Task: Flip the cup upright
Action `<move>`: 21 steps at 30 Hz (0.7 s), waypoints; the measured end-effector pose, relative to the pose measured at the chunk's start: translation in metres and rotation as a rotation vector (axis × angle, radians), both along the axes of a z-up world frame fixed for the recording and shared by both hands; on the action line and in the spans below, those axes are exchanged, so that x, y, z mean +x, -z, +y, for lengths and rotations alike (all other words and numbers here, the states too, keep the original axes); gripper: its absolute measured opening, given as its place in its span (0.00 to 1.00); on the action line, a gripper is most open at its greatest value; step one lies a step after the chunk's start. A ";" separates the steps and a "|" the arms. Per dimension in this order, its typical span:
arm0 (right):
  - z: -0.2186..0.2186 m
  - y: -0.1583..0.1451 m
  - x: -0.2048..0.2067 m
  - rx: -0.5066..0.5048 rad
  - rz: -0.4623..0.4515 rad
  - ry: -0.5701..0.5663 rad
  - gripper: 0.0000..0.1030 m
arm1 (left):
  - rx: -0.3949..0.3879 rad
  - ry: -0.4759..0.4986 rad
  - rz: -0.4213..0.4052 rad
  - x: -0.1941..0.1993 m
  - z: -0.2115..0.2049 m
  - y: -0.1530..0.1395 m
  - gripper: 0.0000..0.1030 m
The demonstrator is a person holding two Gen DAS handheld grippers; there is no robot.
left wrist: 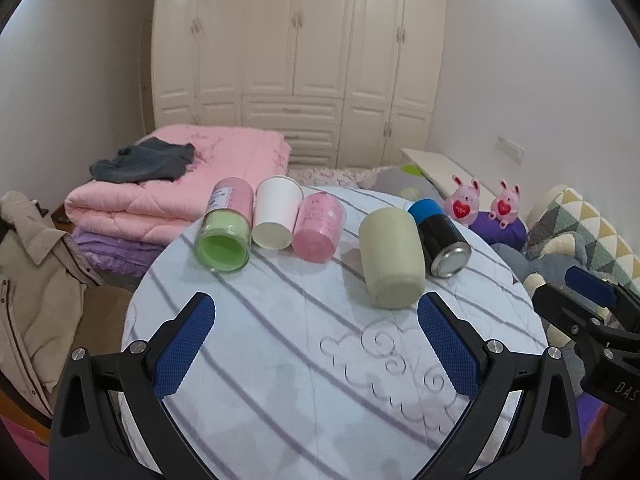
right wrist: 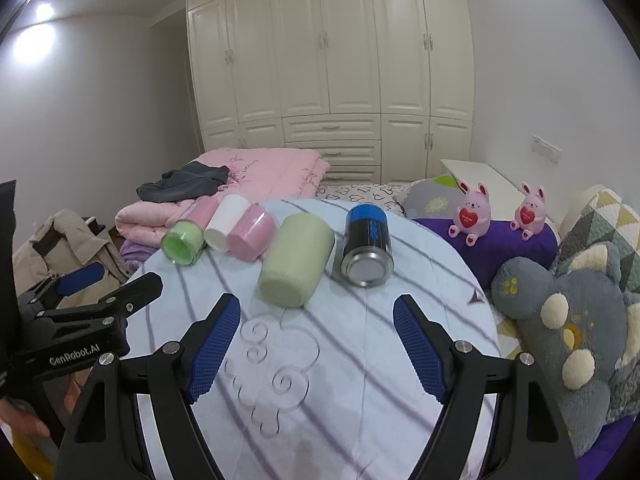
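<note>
**Five containers down, both tongs waiting at the worktop's near edge**

A row of toppled containers lies on the round, stripe-covered worktop (left wrist: 280, 340): a green-lidded jar (left wrist: 224, 236), a white paper cup (left wrist: 276, 214), a pink jar (left wrist: 318, 230), a pale green cup (left wrist: 390, 256) and a blue-and-black can (left wrist: 442, 240). The pale green cup rests on its side just left of the can, its flat end toward the cameras. The approach appears not yet begun in earnest. Left tongs (left wrist: 316, 344) and right tongs (right wrist: 316, 350) both stand wide apart, empty and touching nothing, short of the pale green cup. The next move likely calls for straddling one cup's wall, closing gently, then rotating it onto its base without nudging its neighbours.
</note>
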State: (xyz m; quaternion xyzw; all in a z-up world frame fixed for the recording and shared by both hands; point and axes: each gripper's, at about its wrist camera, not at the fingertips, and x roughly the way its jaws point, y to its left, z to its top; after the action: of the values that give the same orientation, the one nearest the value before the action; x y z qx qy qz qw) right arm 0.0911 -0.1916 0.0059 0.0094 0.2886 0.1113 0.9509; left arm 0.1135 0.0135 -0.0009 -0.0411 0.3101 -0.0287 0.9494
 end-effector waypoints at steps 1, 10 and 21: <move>-0.001 -0.003 0.008 0.003 0.001 -0.002 0.78 | -0.008 0.006 0.014 0.008 0.002 -0.001 0.99; -0.002 -0.004 0.071 0.018 0.054 -0.027 0.78 | -0.025 0.027 0.162 0.097 0.014 -0.005 0.99; 0.000 -0.002 0.136 0.036 0.115 -0.090 0.78 | 0.038 0.067 0.293 0.182 0.019 0.003 0.99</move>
State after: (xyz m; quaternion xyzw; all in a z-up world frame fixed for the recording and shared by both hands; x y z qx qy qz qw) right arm 0.2269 -0.1919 0.0074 0.0197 0.3406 0.1586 0.9265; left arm 0.2952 0.0321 -0.0041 -0.0164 0.4471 -0.0483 0.8930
